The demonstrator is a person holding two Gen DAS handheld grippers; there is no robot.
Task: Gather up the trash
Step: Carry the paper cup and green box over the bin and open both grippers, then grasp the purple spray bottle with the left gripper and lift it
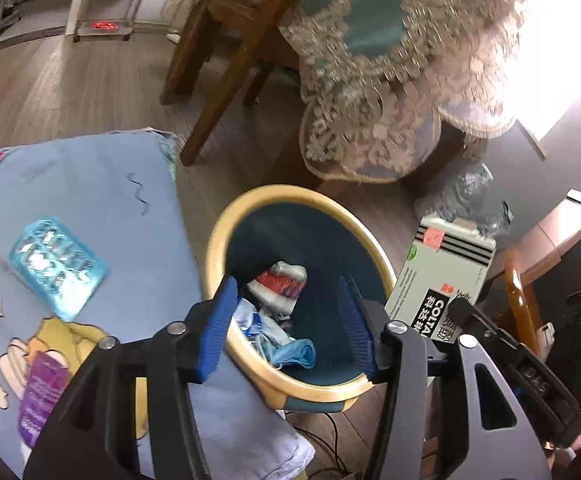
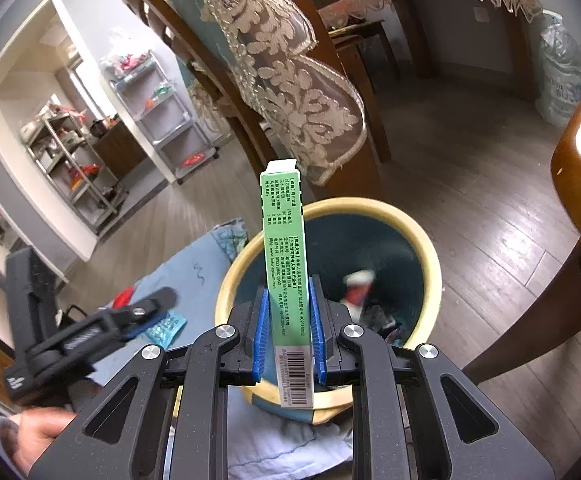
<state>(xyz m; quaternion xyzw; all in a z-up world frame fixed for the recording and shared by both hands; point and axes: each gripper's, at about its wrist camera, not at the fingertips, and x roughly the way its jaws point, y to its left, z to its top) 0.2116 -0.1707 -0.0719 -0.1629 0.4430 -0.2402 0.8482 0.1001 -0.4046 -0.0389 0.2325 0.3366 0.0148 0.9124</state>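
Just over bin (image 2: 430,264) rim, box (image 2: 286,264) upright.

Daylit fisheye, window glare, blur

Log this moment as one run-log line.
left gripper: open, empty | right gripper: shut on green cardboard box | over yellow-rimmed round bin

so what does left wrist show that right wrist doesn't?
Left wrist only: the purple packet on the blue cartoon-print cloth, and the printed white face of the box.

Right wrist only: the green side of that medicine box, clamped in the right hand-held gripper; grey metal shelving.

Both: the yellow-rimmed dark bin, open left hand-held gripper over it, turquoise blister pack.
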